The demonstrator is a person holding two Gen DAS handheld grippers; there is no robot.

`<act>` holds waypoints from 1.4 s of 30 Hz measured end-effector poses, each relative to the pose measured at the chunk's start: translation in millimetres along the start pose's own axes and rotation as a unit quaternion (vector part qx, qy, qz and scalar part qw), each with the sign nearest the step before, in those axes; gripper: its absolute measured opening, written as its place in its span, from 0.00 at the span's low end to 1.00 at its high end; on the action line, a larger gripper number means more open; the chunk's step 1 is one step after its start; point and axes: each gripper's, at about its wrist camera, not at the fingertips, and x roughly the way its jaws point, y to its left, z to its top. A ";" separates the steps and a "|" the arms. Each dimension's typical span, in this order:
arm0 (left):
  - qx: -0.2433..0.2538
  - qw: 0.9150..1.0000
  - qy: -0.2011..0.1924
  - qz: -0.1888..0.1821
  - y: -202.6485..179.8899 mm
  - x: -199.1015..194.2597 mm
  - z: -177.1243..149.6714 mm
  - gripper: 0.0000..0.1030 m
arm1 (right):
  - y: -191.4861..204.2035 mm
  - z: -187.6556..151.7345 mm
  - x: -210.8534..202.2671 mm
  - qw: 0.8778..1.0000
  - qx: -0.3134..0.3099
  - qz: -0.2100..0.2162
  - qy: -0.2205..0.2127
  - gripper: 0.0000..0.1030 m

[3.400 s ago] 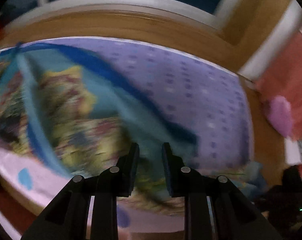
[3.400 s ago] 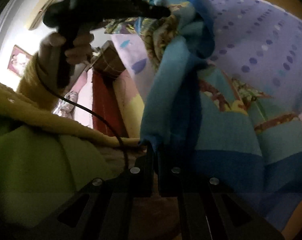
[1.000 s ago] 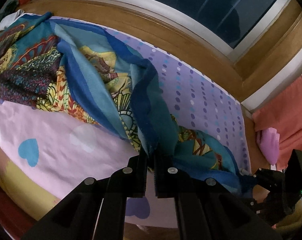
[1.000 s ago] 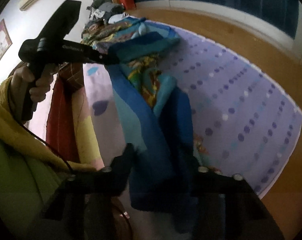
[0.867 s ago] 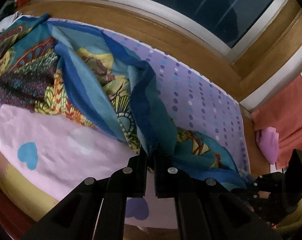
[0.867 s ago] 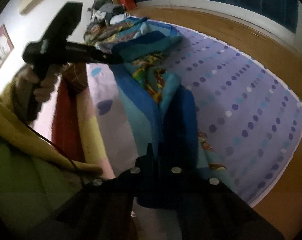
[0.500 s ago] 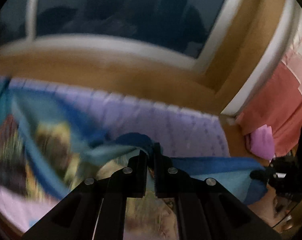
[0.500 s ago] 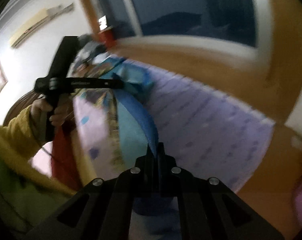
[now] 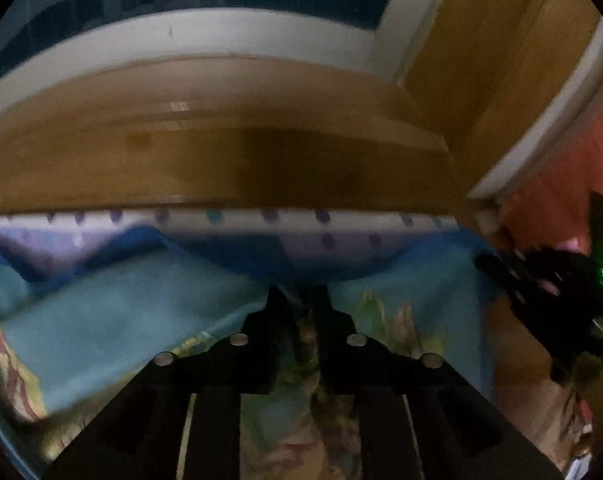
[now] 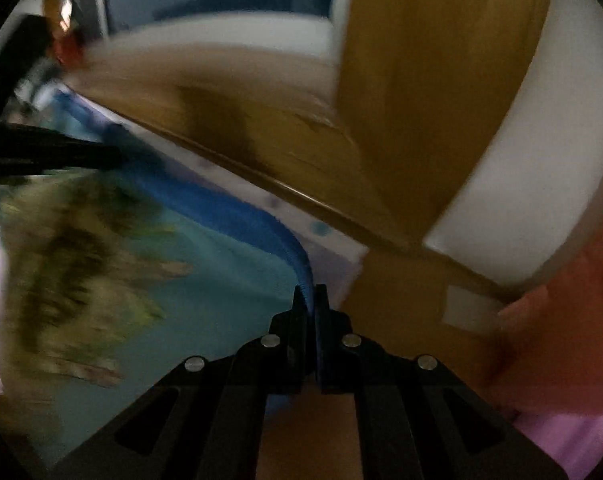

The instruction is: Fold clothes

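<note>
Right gripper (image 10: 310, 294): jaws are pressing together on the dark blue hem of the printed cloth (image 10: 149, 264), which is running up from between the fingertips and away to the left.

Left gripper (image 9: 299, 300): fingers are standing slightly apart with cloth lying between them; whether they are pinching it cannot be told through the blur. In the right wrist view the same tool (image 10: 53, 152) is reaching in from the left edge and meeting the blue hem.

Printed cloth (image 9: 113, 320): turquoise with a yellow-green pattern, it is hanging stretched between the two grippers, above the bed.

Bed sheet (image 9: 321, 232): lilac with dots, it is showing just beyond the cloth's upper edge.

Wooden ledge (image 9: 221, 152): it is running behind the bed, below the window frame (image 9: 189, 40).

Orange curtain (image 10: 561, 340): it is hanging at the far right.
</note>
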 end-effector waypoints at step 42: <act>-0.309 0.950 -0.039 -0.036 127.6 -75.3 -184.7 0.39 | 176.7 -127.1 -104.9 0.992 -0.057 0.111 0.012 0.67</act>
